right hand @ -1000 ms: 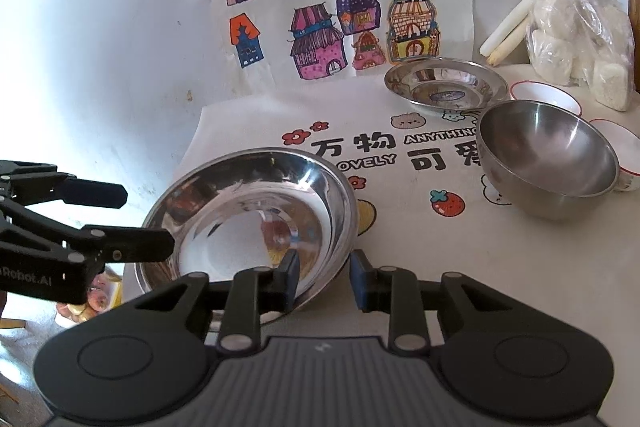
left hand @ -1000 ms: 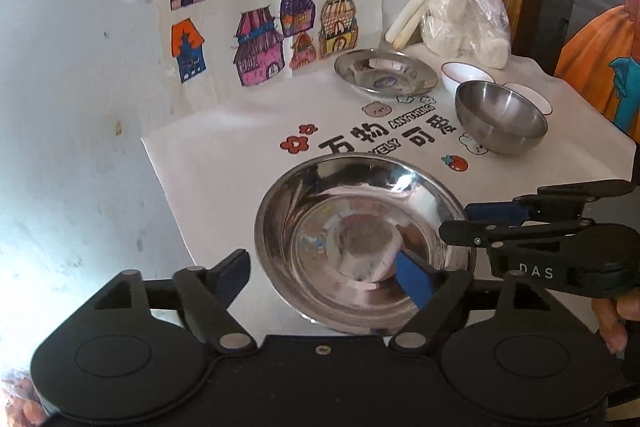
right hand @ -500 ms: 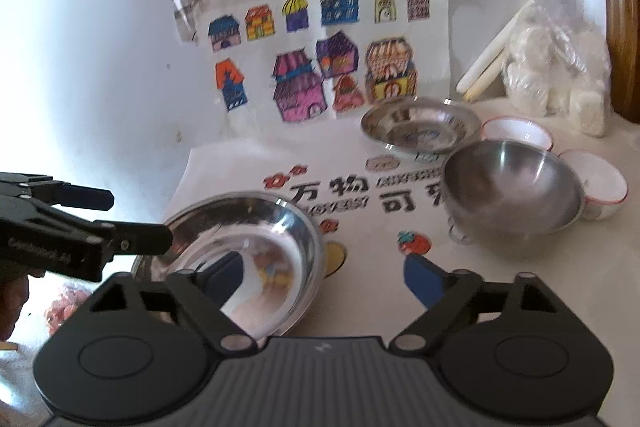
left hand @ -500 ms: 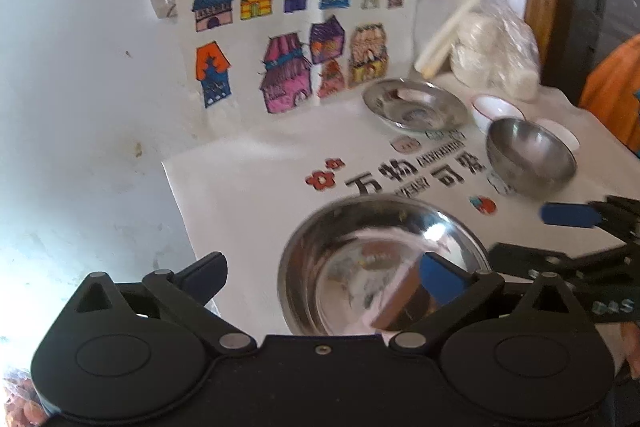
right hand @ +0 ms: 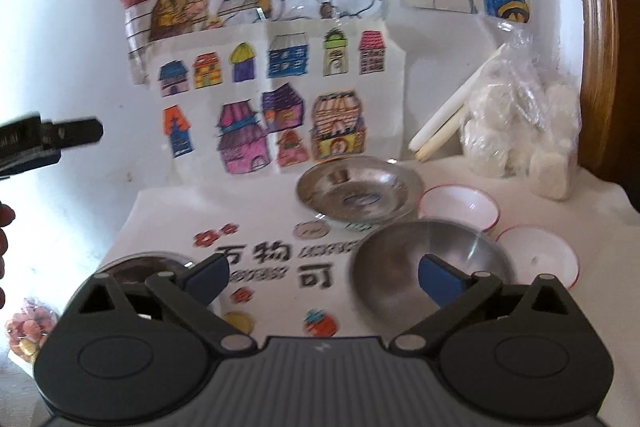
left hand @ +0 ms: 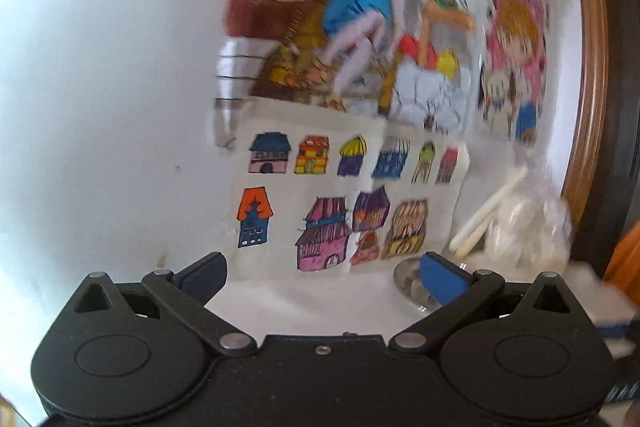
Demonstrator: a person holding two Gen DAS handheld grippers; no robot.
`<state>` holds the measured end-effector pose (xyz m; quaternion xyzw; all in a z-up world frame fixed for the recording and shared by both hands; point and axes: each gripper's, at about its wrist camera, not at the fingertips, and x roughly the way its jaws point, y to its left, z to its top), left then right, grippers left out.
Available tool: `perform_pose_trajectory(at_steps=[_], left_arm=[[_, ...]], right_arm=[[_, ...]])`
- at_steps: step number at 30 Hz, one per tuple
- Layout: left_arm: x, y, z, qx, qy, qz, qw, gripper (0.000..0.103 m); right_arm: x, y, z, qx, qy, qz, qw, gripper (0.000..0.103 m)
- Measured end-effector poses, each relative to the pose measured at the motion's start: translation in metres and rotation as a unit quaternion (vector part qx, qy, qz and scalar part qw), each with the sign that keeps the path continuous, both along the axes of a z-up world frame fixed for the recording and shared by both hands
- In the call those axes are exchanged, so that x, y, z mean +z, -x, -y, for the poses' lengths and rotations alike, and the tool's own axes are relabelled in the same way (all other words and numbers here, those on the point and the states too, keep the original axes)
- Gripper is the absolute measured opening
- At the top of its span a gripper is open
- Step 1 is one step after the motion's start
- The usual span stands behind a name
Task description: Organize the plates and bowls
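Observation:
My right gripper [right hand: 323,267] hangs over the printed table cover, its jaws opening wide with nothing between them. The large steel plate [right hand: 140,263] lies flat at the lower left, mostly hidden behind my left finger. A deep steel bowl [right hand: 400,267] sits just beyond the right finger. Behind it are a small steel plate [right hand: 360,193] and two white red-rimmed bowls [right hand: 460,207] [right hand: 536,259]. My left gripper [left hand: 322,267] is open and empty, tilted up at the wall; only the small steel plate's edge [left hand: 406,281] shows there. The left gripper [right hand: 52,137] also pokes in at the right wrist view's left edge.
Coloured drawings [right hand: 280,107] cover the white wall behind the table. A clear bag of white lumps [right hand: 524,131] and two pale sticks [right hand: 448,123] lean at the back right beside a wooden frame [right hand: 596,27]. A bag of snacks [right hand: 28,331] lies off the table's left corner.
Both grippers opened off the large steel plate's rim and pulled back and up, leaving the plate on the table. The left view swung up toward the wall.

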<state>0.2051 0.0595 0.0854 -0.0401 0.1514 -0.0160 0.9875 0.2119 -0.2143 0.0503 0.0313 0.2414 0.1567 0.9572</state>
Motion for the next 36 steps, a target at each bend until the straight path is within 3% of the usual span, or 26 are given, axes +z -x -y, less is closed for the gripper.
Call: perform_pose_trajectory(at_steps=[3,8,11,15,22,30,36], left_arm=[[0.0,-0.026,0.007,-0.012,-0.017,-0.048,0.9987,0.102],[-0.012,-0.079,0.018,-0.008,-0.007,-0.145,0.9894,0.102],[-0.022,-0.101,0.026,0.006,0.008,-0.171,0.9852,0.102],[-0.037,-0.131,0.039,0.015,0.038,-0.207,0.9774,0.102],[-0.058,-0.162,0.058,0.017,0.069,-0.241,0.9678,0.102],[-0.074,-0.18,0.069,0.004,0.094,-0.254,0.9626,0.102],[-0.081,-0.186,0.07,-0.012,0.123,-0.256,0.9588,0.102]], right_arm=[[0.004,-0.019,0.01,-0.002,0.011,-0.004,1.0,0.103],[0.013,-0.059,0.02,0.004,0.046,-0.007,0.999,0.103],[0.017,-0.09,0.026,0.009,0.055,-0.013,0.998,0.103],[0.015,-0.142,0.039,0.026,0.025,-0.053,0.998,0.103],[0.005,-0.214,0.045,0.028,0.006,-0.111,0.993,0.096],[-0.016,-0.256,0.044,0.014,0.007,-0.17,0.985,0.079],[-0.027,-0.269,0.039,0.016,0.005,-0.192,0.981,0.054]])
